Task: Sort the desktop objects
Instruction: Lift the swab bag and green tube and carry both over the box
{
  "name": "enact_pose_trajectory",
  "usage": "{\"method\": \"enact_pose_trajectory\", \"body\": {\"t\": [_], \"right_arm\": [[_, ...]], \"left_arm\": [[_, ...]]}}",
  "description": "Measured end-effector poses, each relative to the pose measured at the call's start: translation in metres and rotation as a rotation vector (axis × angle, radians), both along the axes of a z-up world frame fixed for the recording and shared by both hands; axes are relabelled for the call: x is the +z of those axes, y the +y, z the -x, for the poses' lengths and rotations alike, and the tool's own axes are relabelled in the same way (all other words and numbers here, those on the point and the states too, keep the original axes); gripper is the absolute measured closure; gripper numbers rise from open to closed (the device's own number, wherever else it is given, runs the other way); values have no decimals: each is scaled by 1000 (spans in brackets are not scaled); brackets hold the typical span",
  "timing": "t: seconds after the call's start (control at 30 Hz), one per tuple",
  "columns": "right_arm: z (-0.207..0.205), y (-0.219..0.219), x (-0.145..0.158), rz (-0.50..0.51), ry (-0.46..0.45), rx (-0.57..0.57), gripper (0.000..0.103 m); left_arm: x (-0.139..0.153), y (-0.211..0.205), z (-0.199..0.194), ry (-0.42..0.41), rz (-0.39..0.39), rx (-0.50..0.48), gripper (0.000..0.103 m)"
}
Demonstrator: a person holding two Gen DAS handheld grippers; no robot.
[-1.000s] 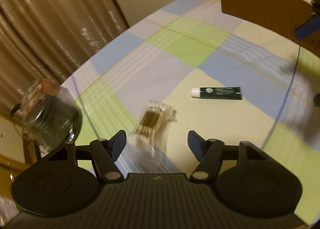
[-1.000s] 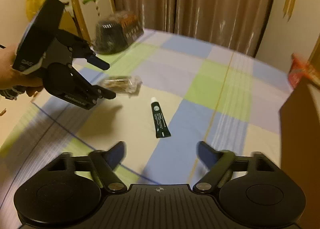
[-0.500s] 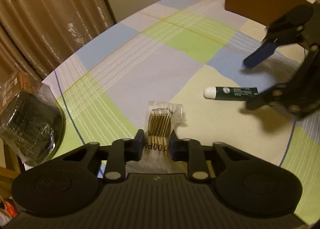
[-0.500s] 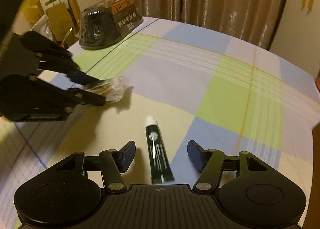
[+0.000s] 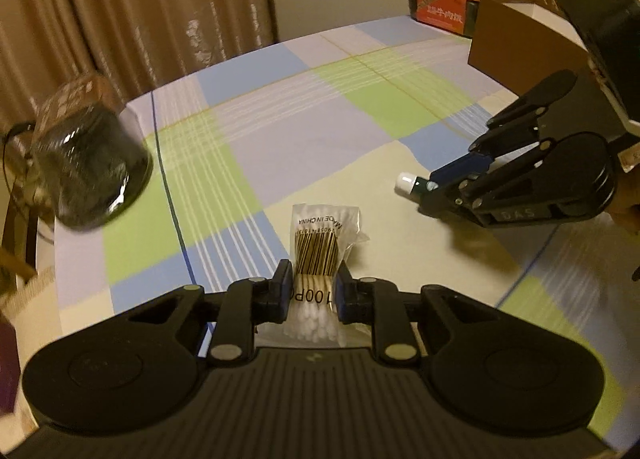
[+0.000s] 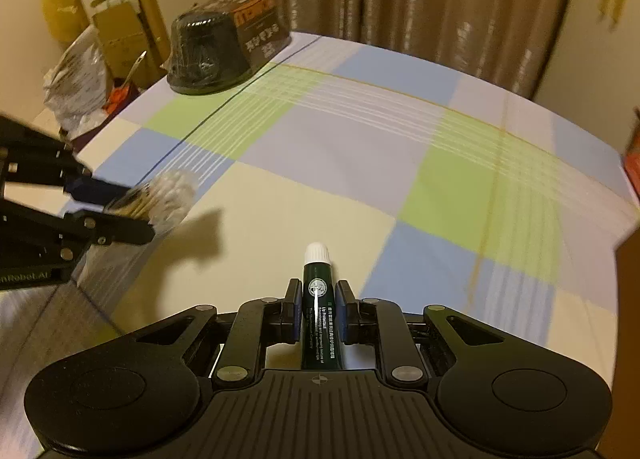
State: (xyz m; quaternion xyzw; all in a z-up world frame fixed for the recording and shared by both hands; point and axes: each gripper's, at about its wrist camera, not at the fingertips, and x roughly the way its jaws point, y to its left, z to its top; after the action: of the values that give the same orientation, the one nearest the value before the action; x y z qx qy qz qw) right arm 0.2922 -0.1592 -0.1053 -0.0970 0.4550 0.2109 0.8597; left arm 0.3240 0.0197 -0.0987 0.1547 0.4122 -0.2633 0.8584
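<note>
My left gripper (image 5: 311, 291) is shut on a clear packet of cotton swabs (image 5: 320, 247) with a barcode label, held over the checked tablecloth. My right gripper (image 6: 317, 309) is shut on a dark green tube (image 6: 318, 299) with a white cap. In the left wrist view the right gripper (image 5: 448, 185) is at the right, with the tube's white cap (image 5: 405, 181) poking out. In the right wrist view the left gripper (image 6: 120, 211) is at the left, with the swab packet (image 6: 166, 199) in its jaws.
A dark wrapped bowl (image 6: 216, 47) stands at the table's far left corner, also in the left wrist view (image 5: 88, 163). A brown cardboard box (image 5: 524, 43) and a red-orange package (image 5: 440, 11) stand at the far right. Cartons and bags (image 6: 100, 31) lie beyond the table edge.
Both grippers were open a second ago. The left one closed on the swab packet. The right one moved down over the tube and closed on it.
</note>
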Motion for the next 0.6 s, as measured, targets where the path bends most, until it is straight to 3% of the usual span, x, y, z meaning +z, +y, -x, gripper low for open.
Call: {"method": "enact_pose_trajectory", "body": {"t": [0.23, 0.6], "right_arm": [[43, -17, 22, -13, 5, -70, 88], [91, -46, 43, -41, 4, -169, 87]], "left_arm": [[5, 4, 39, 53, 84, 93, 86], [14, -10, 85, 89, 116, 105, 86]]}}
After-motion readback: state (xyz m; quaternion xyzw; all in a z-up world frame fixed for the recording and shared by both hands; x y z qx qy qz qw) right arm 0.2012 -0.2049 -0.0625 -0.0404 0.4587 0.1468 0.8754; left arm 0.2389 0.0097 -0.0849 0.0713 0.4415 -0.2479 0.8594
